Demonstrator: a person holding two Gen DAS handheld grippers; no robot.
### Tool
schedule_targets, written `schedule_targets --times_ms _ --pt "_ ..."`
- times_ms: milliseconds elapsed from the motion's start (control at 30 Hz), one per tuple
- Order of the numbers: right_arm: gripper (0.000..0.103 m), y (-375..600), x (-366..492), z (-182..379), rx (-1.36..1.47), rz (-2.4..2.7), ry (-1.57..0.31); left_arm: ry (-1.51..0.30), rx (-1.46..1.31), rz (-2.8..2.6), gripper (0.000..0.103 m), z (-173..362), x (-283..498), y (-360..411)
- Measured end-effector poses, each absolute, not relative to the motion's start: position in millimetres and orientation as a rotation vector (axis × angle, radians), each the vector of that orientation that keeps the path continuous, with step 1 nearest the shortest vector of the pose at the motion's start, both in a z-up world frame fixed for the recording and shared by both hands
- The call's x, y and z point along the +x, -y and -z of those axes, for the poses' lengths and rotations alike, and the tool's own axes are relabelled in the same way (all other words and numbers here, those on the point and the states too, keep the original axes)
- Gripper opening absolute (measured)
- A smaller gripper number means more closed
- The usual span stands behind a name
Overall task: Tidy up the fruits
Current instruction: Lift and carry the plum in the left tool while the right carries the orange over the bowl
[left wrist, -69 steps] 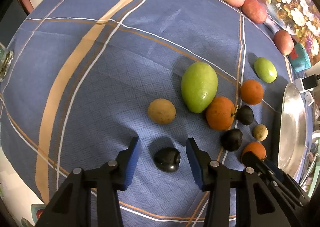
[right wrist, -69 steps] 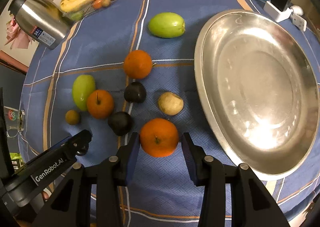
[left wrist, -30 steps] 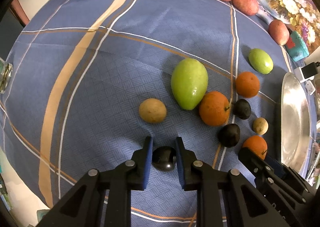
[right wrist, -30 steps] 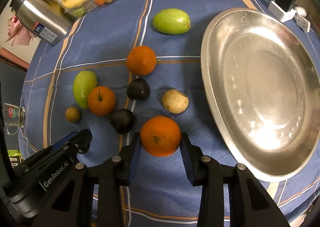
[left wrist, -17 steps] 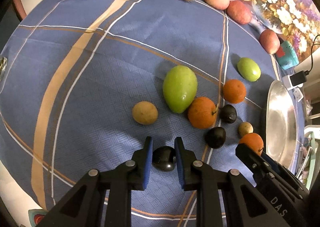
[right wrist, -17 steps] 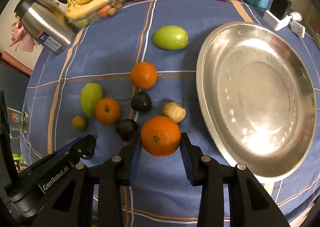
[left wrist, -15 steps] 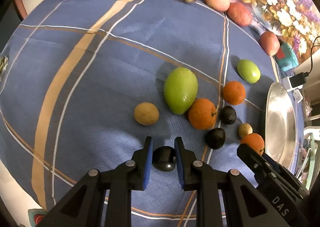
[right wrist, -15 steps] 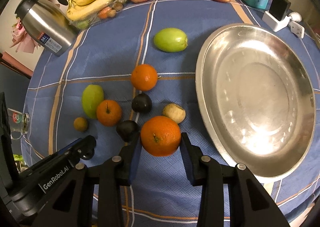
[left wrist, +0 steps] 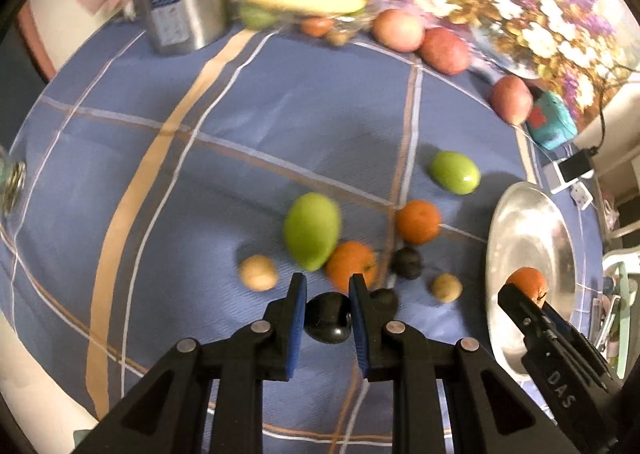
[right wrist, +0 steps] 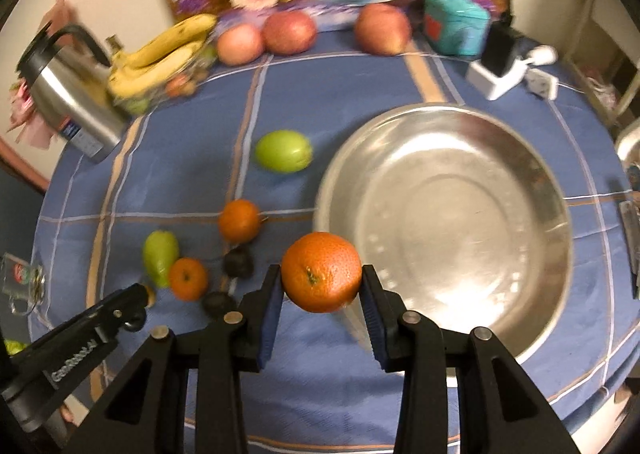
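My left gripper (left wrist: 327, 320) is shut on a small black fruit (left wrist: 327, 319), lifted above the blue cloth. My right gripper (right wrist: 321, 296) is shut on an orange (right wrist: 321, 272), held in the air beside the near-left rim of the big steel dish (right wrist: 448, 214). In the left wrist view that orange (left wrist: 525, 283) shows in front of the dish (left wrist: 528, 250). On the cloth lie a green mango (left wrist: 312, 229), two oranges (left wrist: 352, 265) (left wrist: 418, 222), two dark fruits (left wrist: 407, 263) (left wrist: 383, 299), two small brown fruits (left wrist: 258, 273) (left wrist: 447, 287) and a green fruit (left wrist: 455, 172).
At the table's far edge stand a steel kettle (right wrist: 68, 94), bananas (right wrist: 160, 58), three red apples (right wrist: 290, 32), a teal box (right wrist: 456, 28) and a white charger (right wrist: 504, 74). A glass (right wrist: 20, 278) sits at the left edge.
Both grippers have risen from the cloth with their fruit. The right one has carried the orange toward the dish; the table looks farther away in both views.
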State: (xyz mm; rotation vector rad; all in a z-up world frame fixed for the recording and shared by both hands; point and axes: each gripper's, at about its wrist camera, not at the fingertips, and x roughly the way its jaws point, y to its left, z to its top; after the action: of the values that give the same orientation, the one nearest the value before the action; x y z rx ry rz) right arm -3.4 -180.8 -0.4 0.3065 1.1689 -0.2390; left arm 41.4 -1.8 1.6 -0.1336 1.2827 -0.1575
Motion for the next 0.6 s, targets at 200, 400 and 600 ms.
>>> schedule_targets --times_ms 200,400,600 --pt "0.040 218.9 -9.6 -3.1 0.357 0.329 -1.145 -1.267 -0.065 0.221 0.023 -13.7 47.0 56.6" --pt "0.040 259.5 -19.7 -2.0 0.393 0.461 -1.130 -1.253 0.002 0.276 0.023 -15.9 50.3 105.8" --pt "0.040 295.8 -30.0 -3.5 0.412 0.573 -1.112 -1.245 0.056 0.325 0.023 -8.2 53.5 143.0"
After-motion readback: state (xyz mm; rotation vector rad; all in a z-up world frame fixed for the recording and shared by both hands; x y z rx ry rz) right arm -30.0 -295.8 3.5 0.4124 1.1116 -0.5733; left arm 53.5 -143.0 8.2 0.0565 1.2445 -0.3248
